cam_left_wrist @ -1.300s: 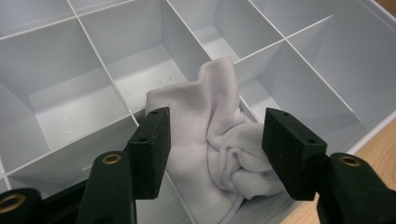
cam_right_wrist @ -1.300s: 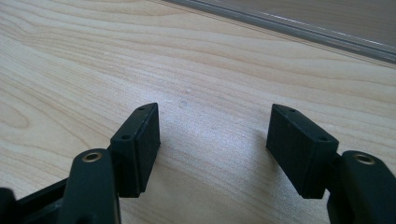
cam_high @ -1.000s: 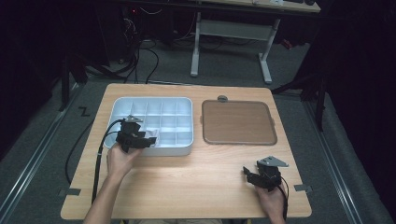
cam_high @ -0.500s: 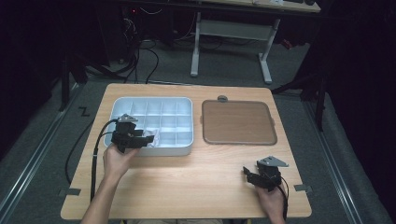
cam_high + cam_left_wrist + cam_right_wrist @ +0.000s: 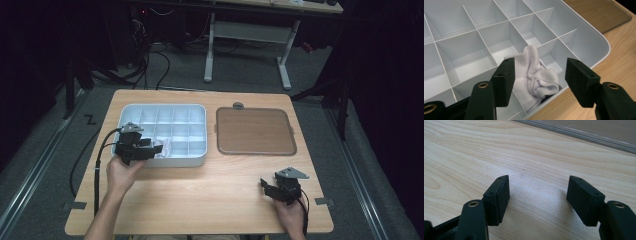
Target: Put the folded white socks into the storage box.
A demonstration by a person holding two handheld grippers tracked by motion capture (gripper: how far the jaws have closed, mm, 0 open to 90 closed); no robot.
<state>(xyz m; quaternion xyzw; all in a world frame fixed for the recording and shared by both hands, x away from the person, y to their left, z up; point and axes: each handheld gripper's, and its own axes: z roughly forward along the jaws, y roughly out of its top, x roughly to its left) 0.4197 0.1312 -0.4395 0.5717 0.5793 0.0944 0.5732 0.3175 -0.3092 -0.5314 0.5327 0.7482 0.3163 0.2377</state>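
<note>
Since a second ago: left gripper lifted a little and drawn slightly back over the near edge of the pale grey plastic divided organiser tray; right gripper unmoved on the light wooden table.

Crumpled white cloth, sock-like, slumped across a divider in the tray's near row, toward the right-hand corner as the left gripper view frames it, one end standing up, the rolled end down in the cell. Probably just set down, so placing looks done or nearly so; possibly some tucking left, as the cloth straddles two cells.

Left gripper: jaws wide apart, the cloth lying beyond and between them, the left pad close beside it, no squeeze, nothing carried.

Right gripper: jaws spread wide over bare wood, empty, just short of the flat brown rounded-corner mat.
</note>
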